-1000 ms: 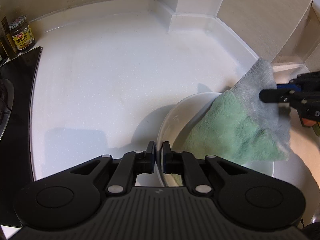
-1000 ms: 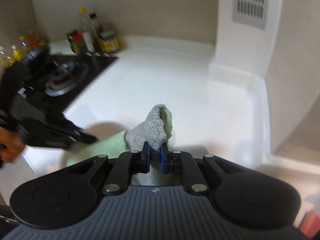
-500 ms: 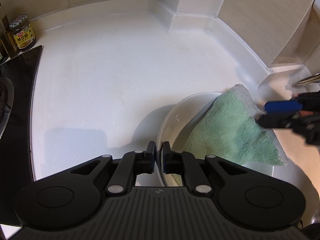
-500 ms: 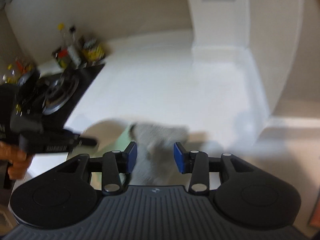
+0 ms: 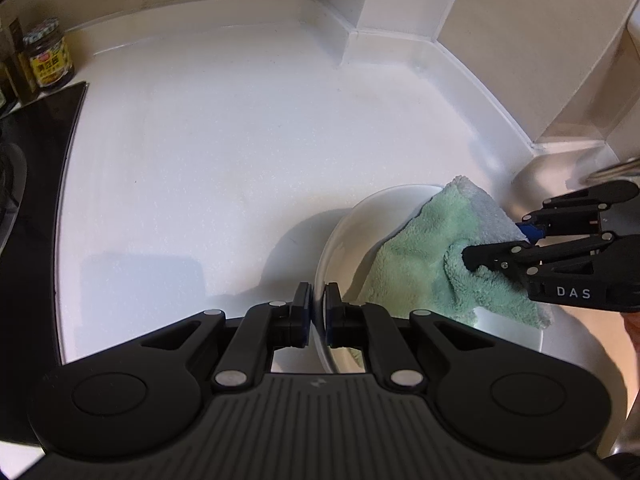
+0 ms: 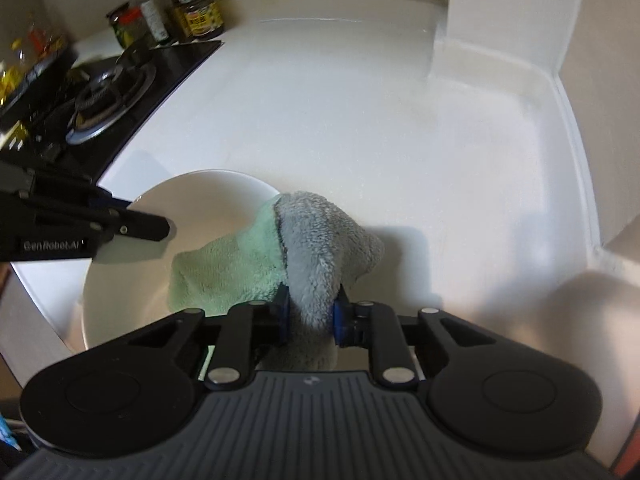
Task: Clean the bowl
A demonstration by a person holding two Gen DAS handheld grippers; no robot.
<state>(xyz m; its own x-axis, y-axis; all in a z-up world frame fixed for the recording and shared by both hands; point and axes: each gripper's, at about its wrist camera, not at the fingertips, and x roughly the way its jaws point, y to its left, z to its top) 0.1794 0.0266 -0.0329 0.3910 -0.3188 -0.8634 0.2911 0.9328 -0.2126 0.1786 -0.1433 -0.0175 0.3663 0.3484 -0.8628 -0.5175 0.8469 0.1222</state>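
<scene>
A white bowl [image 5: 348,220] stands tilted on the white counter, and my left gripper [image 5: 318,312] is shut on its near rim. A green and grey cloth [image 5: 420,256] lies draped over the bowl's far side and into it. In the right wrist view the bowl [image 6: 192,192] is at lower left, with the left gripper [image 6: 148,216] on its rim. My right gripper [image 6: 311,312] is closing, and a grey fold of the cloth [image 6: 320,248] is squeezed between its blue pads. From the left wrist view the right gripper [image 5: 496,242] comes in from the right onto the cloth.
A black gas stove [image 6: 100,92] lies left of the bowl, with jars and bottles [image 6: 200,16] behind it. One jar [image 5: 48,58] stands at the stove's corner. Raised walls and a boxed corner [image 5: 384,12] border the counter's back. A metal sink edge [image 5: 536,184] sits at the right.
The right gripper let go of the lifted cloth, which dropped onto the bowl. It then came down lower and closed on the grey fold again. The left gripper and bowl stayed put.
</scene>
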